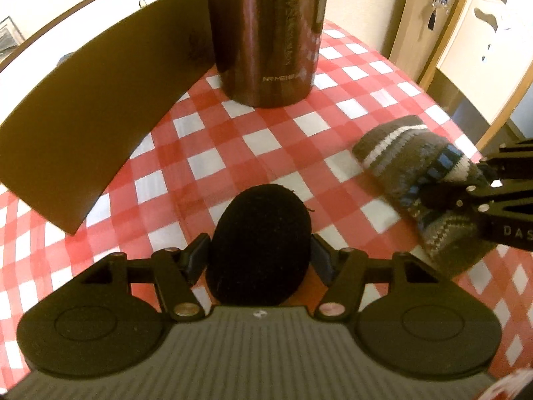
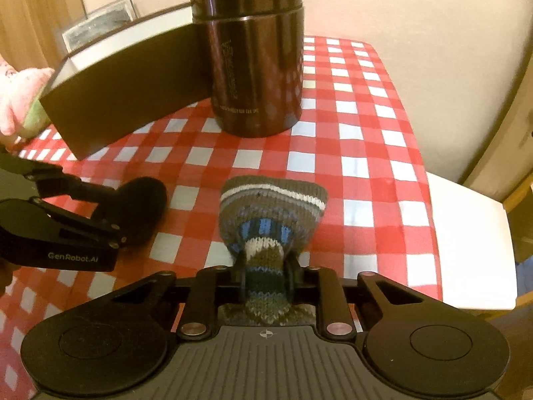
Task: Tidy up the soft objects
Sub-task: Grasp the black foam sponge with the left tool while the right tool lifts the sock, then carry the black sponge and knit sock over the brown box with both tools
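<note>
A black soft ball (image 1: 260, 220) sits between the pads of my left gripper (image 1: 260, 255), which is shut on it just over the red-and-white checked tablecloth (image 1: 266, 140). To its right lies a grey knitted piece with white and blue stripes (image 1: 399, 146). My right gripper (image 2: 266, 266) is shut on that striped knit (image 2: 273, 200), pinching its near end so the wool bunches between the fingers. From the right wrist view the left gripper (image 2: 133, 213) shows at the left with the black ball (image 2: 146, 196) in it.
A tall dark brown metal canister (image 2: 253, 66) stands upright at the middle back. A dark open box with a white inside (image 2: 126, 93) stands to its left. A pink plush toy (image 2: 16, 96) lies beyond the box. The table's edge (image 2: 473, 233) runs on the right, with a chair (image 1: 483, 50) past it.
</note>
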